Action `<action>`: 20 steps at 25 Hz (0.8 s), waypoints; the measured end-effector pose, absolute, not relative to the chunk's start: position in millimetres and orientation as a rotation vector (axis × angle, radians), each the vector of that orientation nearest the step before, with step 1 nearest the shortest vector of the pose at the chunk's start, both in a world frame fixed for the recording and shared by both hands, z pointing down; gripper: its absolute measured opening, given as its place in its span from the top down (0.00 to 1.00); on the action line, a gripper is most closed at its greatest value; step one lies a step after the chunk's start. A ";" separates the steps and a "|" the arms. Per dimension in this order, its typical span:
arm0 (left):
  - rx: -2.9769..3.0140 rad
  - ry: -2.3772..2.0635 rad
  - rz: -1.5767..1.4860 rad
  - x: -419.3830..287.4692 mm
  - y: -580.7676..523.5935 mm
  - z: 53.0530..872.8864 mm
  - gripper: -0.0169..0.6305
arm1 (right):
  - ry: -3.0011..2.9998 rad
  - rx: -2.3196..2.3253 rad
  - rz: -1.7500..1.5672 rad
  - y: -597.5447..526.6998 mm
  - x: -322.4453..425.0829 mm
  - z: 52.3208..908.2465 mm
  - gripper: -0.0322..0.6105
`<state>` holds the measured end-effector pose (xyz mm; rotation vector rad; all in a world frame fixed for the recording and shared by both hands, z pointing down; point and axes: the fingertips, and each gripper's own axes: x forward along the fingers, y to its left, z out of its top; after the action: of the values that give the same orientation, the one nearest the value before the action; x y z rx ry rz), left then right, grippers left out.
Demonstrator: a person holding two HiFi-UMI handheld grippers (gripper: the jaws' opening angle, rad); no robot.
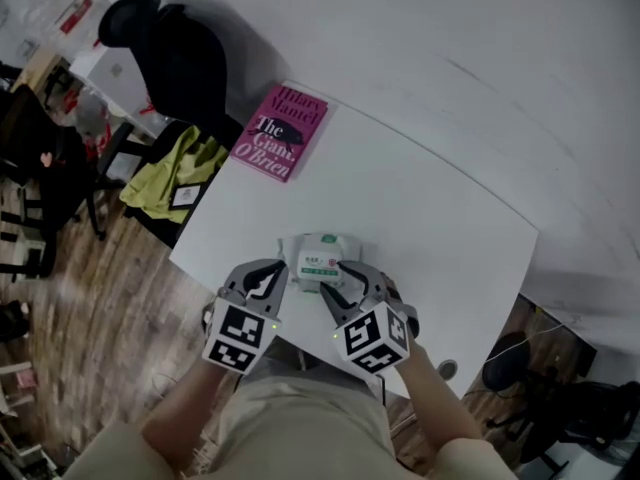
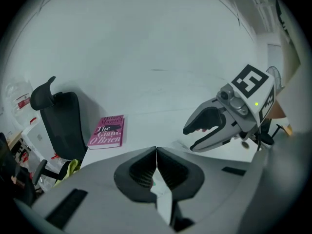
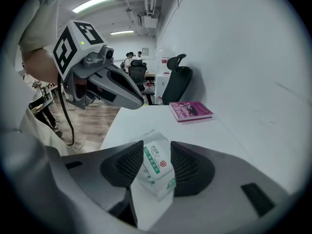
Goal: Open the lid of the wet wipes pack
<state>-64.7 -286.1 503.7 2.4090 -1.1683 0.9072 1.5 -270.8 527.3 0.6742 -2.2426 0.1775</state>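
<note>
White table (image 1: 430, 218) with a rounded far edge, set against a plain white wall (image 1: 480, 78); its surface is mostly bare. The wet wipes pack (image 1: 318, 260) sits near the table's near edge, directly in front of the person, white with a green-banded label facing up. Whether its lid is raised cannot be told. Right gripper (image 1: 335, 280): jaws closed onto the pack, one pad against each side, with the pack's end bunched between them. Left gripper (image 1: 280, 270): at the pack's left end, jaws brought fully together with the tips touching. A sliver of the pack shows just below the tips, but it is not clear that any of it is nipped. A pink paperback book (image 1: 281, 133) lies flat at the table's far left corner, well apart from the pack. Beyond that corner stands a black office chair (image 1: 185, 58) with a headrest, and a yellow-green garment (image 1: 175, 173) lies heaped beside the table's left edge. Floor (image 1: 90, 318) is wood plank. The right gripper view shows an office room behind, with ceiling strip lights (image 3: 95, 2) and people (image 3: 131, 57) at distant desks.
</note>
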 end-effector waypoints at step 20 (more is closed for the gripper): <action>2.344 -0.870 1.012 -75.3 -271.1 622.5 0.94 | -2.066 0.536 0.010 -266.2 -20.9 614.1 0.66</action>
<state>-75.3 -271.1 622.5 2.3444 -0.8701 1.0124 -20.9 -266.2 614.1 0.5358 -2.0664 0.0096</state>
